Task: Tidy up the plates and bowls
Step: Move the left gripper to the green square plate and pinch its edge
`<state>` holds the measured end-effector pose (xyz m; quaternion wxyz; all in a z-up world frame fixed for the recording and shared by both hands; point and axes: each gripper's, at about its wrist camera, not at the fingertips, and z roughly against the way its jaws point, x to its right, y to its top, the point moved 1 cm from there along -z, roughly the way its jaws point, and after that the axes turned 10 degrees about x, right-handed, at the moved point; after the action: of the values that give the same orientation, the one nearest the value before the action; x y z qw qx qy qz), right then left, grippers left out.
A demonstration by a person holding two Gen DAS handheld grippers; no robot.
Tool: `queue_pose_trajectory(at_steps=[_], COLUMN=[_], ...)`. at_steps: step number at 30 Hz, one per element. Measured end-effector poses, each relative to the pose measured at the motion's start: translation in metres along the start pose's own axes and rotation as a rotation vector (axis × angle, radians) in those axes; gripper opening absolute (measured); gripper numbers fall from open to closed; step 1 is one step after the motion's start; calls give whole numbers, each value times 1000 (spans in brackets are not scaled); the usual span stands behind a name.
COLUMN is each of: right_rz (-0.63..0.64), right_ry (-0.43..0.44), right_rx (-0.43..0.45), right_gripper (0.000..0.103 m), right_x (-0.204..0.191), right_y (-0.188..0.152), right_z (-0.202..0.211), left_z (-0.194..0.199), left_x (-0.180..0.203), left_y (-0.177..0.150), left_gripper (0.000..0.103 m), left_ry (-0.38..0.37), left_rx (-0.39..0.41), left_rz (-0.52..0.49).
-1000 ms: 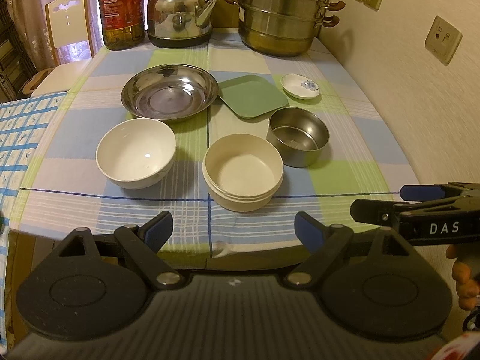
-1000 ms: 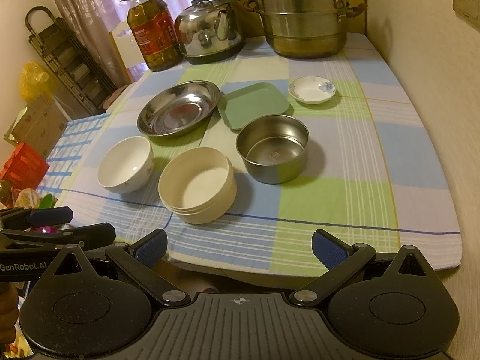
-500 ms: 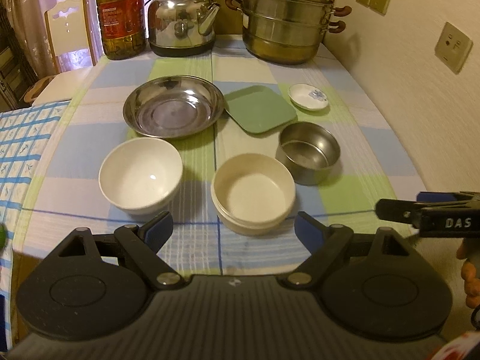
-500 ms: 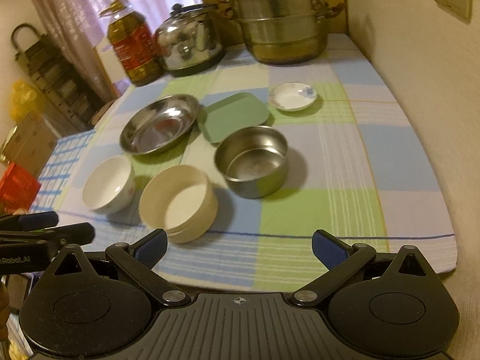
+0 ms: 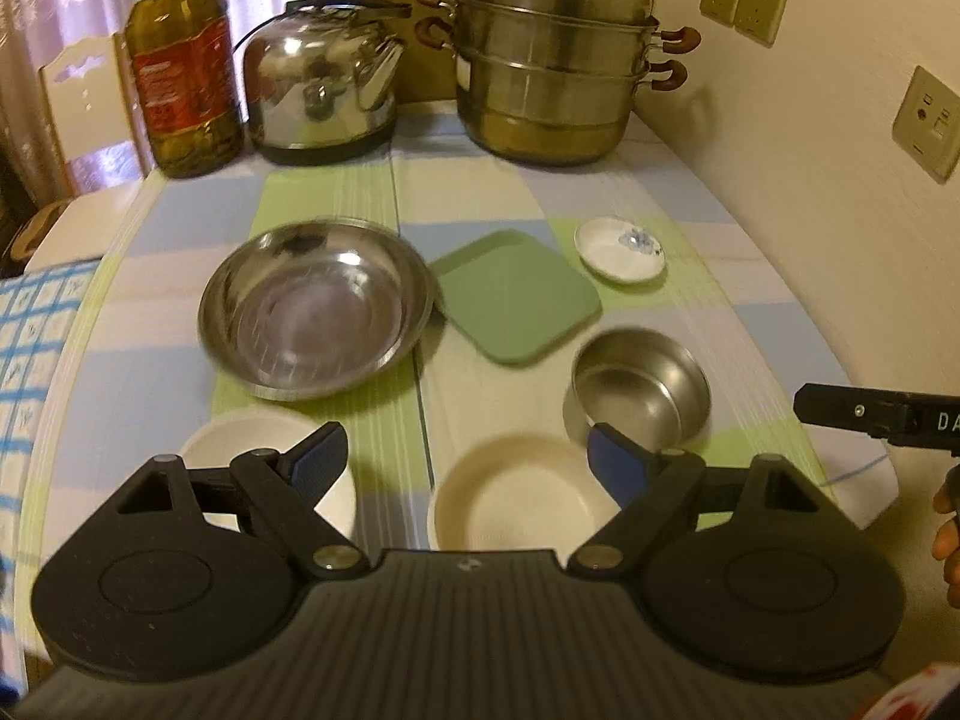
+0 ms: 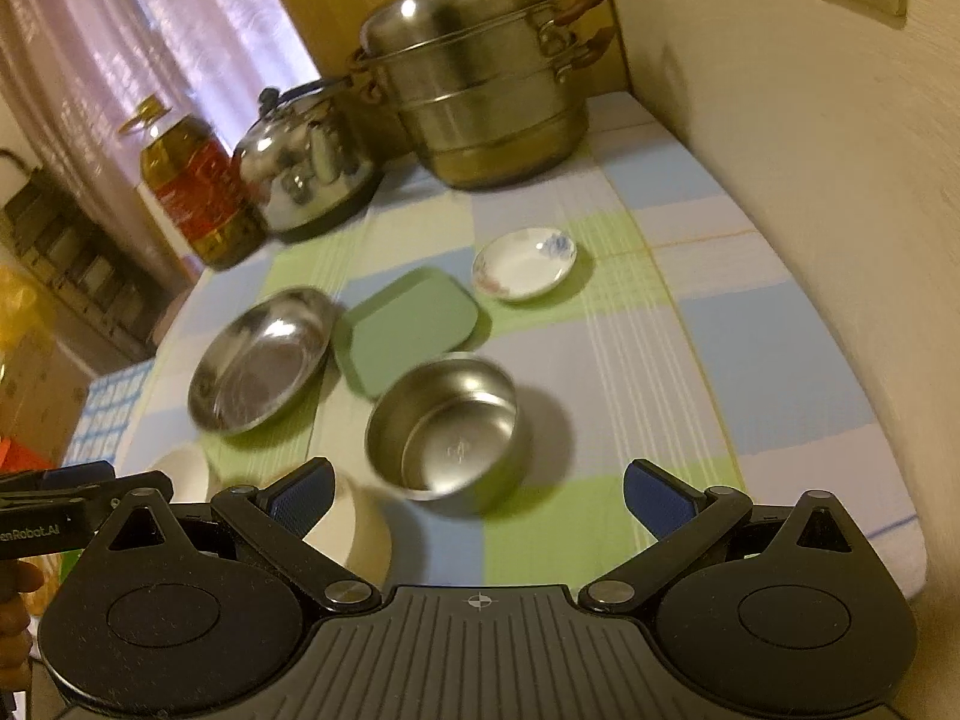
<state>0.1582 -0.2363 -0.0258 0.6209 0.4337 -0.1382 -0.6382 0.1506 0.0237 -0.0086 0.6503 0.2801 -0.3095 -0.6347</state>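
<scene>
On the checked tablecloth lie a wide steel plate, a green square plate, a small white saucer, a steel bowl, a cream bowl and a white bowl. My left gripper is open and empty, just above the cream bowl, with the white bowl behind its left finger. My right gripper is open and empty, right in front of the steel bowl. The cream bowl shows behind its left finger.
A steamer pot, a kettle and an oil bottle stand at the table's far end. The wall with sockets runs along the right side. A chair stands at the far left.
Both grippers have moved forward over the table's near edge and closer to the bowls. The right gripper has also tilted and turned toward the steel bowl. Both stay open.
</scene>
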Motion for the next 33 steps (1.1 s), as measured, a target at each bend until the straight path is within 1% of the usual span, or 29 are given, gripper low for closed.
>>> queue_pose_trajectory(at_steps=[6,12,15,18,23,26,29,31,32,33], right_rz=[-46,-37,-38,-40,-38,-27,-20,-22,-23,-24], right_ry=[4,-5,4,20,32,41,59,70,78,83], right_rx=[6,1,-6,-23,-68,-99,-134,-163,-177,-195], right_gripper=[102,102,101,93,85,78,68,58,55,50], right_x=[7,8,9,11,12,10,11,13,14,15], right_y=[23,43,51,58,64,66,69,70,70,70], right_z=[-34,-69,-87,-103,-133,-153,-172,-186,-193,-200], left_z=[-42,-81,-98,-114,-138,-152,-164,-171,-174,-176], left_x=[-3,-7,-8,-9,-14,-18,-22,-25,-27,-29], left_y=[27,44,50,57,65,69,71,72,72,71], left_gripper=[85,84,83,83,82,80,77,71,71,70], left_ry=[-10,-23,-30,-33,-39,-47,-53,-60,-64,-67], left_rx=[-4,-30,-41,-52,-69,-82,-93,-102,-109,-114], left_rz=[-34,-53,-66,-77,-85,-88,-91,-90,-88,-84])
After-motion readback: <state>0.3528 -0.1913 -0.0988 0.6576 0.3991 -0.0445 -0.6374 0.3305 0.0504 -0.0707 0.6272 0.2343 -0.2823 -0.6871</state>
